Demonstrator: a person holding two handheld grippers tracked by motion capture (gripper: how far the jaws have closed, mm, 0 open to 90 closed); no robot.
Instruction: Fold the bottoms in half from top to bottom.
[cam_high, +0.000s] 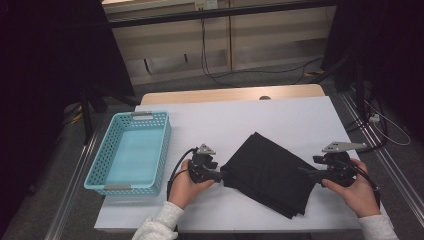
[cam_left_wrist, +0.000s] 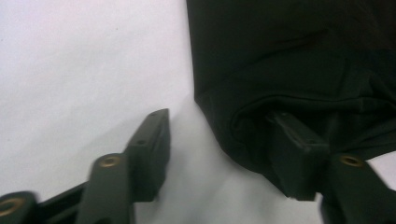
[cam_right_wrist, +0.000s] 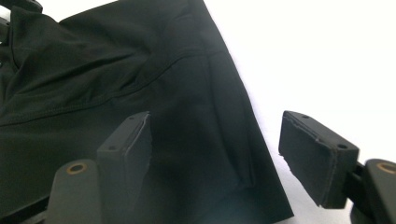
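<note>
A folded black cloth (cam_high: 270, 172) lies on the white table cover (cam_high: 280, 115), near the front edge. My left gripper (cam_high: 220, 176) is at the cloth's left corner. In the left gripper view the gripper (cam_left_wrist: 219, 119) is open: one jaw rests on the bare cover, the other lies against the cloth's (cam_left_wrist: 289, 56) folded edge. My right gripper (cam_high: 306, 174) is at the cloth's right corner. In the right gripper view it (cam_right_wrist: 215, 123) stands open, one jaw over the cloth (cam_right_wrist: 93, 70), the other over the white cover, with the cloth's edge between them.
A light blue plastic basket (cam_high: 164, 145) stands on the table's left side, with nothing in it. The wooden table edge (cam_high: 230, 94) shows at the back. Cables run over the floor beyond it.
</note>
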